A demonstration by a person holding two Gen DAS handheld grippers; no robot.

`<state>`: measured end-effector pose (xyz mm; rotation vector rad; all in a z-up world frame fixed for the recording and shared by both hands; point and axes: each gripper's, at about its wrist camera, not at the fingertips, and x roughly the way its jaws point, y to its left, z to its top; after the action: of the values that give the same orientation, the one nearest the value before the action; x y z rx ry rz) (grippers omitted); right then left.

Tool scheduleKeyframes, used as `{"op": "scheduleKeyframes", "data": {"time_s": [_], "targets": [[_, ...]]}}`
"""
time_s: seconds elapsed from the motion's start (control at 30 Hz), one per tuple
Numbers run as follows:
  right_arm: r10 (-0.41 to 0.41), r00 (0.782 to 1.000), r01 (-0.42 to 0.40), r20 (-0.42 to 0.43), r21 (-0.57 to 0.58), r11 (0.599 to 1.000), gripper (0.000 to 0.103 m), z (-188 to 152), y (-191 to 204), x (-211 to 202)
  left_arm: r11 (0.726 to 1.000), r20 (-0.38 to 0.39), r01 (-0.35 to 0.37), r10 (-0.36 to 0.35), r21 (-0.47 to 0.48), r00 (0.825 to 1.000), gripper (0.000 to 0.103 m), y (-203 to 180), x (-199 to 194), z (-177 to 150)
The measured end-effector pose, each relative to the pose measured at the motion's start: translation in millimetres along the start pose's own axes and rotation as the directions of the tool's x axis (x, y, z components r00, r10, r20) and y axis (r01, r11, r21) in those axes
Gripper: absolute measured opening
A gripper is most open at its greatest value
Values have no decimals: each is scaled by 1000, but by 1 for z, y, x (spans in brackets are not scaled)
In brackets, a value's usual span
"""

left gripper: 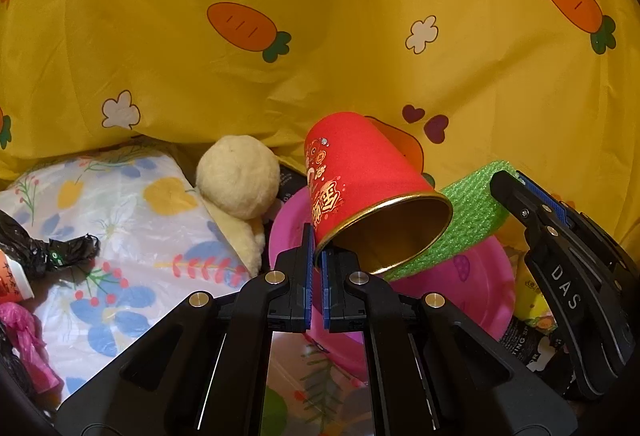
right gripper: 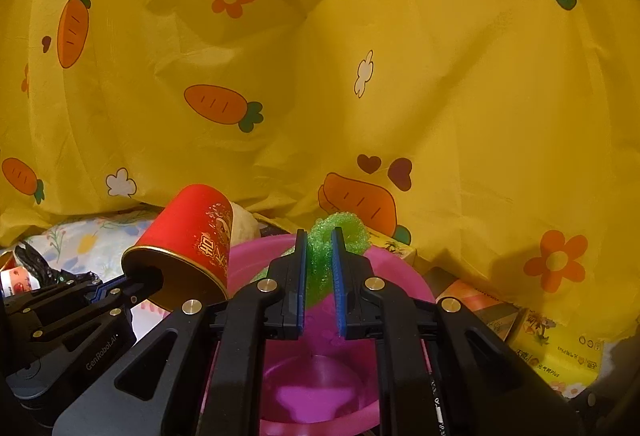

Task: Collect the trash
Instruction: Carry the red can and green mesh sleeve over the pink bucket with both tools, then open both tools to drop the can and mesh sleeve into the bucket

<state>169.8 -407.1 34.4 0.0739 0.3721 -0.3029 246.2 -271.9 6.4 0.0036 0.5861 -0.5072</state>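
Observation:
My left gripper (left gripper: 317, 248) is shut on the rim of a red paper cup (left gripper: 356, 176) with gold print and a gold inside; the cup lies tilted, mouth toward the camera. In the right wrist view the same cup (right gripper: 188, 236) hangs at the left on the left gripper (right gripper: 150, 280). My right gripper (right gripper: 320, 248) is shut on a piece of green foam netting (right gripper: 340, 232), also seen as the green netting (left gripper: 468, 212) in the right gripper (left gripper: 508, 180) at the right of the left wrist view. Both are held above a pink plastic bowl (right gripper: 404, 276).
A yellow bag with carrot and flower print (right gripper: 400, 76) fills the background. Below lie a cream plush ball (left gripper: 238, 182), a floral plastic sheet (left gripper: 120, 220), a crumpled black bag (left gripper: 44, 248), pink plastic (left gripper: 24, 340) and yellow and orange cartons (right gripper: 556, 348) at the right.

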Motion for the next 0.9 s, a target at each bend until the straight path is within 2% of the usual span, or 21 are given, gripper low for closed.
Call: {"op": "scheduleKeyframes", "data": {"time_s": [0.33,0.5,0.53,0.6,0.63,0.67,0.7,0.73,0.77,0.9], "targets": [[5,998,-3,-68,21,1000,13,-9,-5,27,999,-59,40,-40,-10,997,3,-1,26,-7],[14,997,-12,-81,33,999,20,-10,-7,33,998,-85,57,-57,-10,995,3,0,33,-10],[16,996,-13,-85,35,999,21,-11,-7,34,998,-92,65,-66,-8,994,6,-1,34,-10],[20,995,-16,-96,45,999,25,-12,-8,36,997,-105,83,-83,-9,991,19,0,35,-11],[22,995,-17,-102,52,999,28,-13,-10,36,997,-103,82,-83,-13,991,35,0,34,-12],[27,994,-20,-105,60,998,37,-14,-11,37,997,-92,73,-74,-17,993,51,2,32,-12],[30,994,-22,-108,69,997,46,-15,-12,37,998,-76,59,-60,-23,995,59,4,29,-12],[32,993,-23,-110,74,997,49,-16,-13,38,998,-59,48,-50,-34,997,70,7,26,-12],[33,993,-25,-113,78,997,52,-17,-14,37,998,-46,41,-43,-46,998,78,10,22,-12],[38,990,-26,-136,90,996,63,-23,-13,38,997,-25,-21,19,-68,1000,90,21,13,-11]]}}
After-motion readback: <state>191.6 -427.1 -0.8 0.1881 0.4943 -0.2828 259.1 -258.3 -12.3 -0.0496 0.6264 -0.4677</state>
